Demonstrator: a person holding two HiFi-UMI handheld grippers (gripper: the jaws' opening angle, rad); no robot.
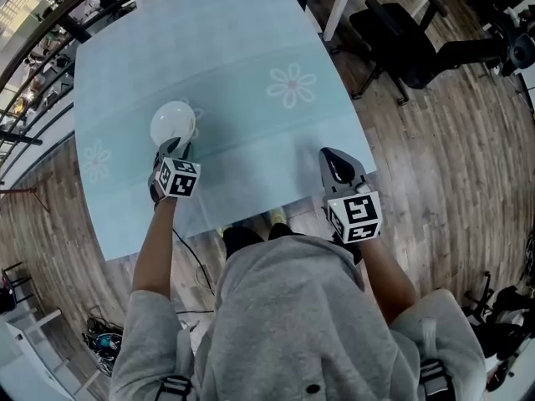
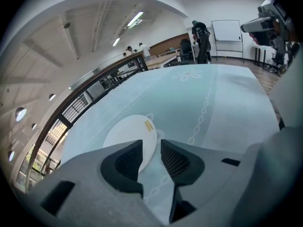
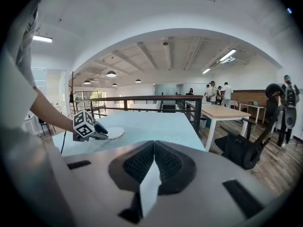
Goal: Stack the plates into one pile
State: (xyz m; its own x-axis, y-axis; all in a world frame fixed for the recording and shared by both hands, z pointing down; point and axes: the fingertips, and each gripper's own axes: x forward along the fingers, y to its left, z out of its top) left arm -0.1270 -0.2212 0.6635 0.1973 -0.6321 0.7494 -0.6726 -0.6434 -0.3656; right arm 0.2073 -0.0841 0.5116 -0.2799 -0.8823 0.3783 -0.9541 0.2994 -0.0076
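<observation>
1 plate pile (image 1: 172, 124), rim between spread jaws of left gripper (image 2: 151, 146); right gripper (image 3: 154, 145) pressed together, empty. Careless pull-back could drag it.

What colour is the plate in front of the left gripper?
The plate is white with a small yellow label, clearest in the left gripper view.

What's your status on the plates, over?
Left tongs open, rim of white plate between them. Right tongs shut, empty. Plate flat on table. Nothing in the way.

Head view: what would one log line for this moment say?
left hand-held gripper: open astride plate rim | right hand-held gripper: shut, empty
</observation>
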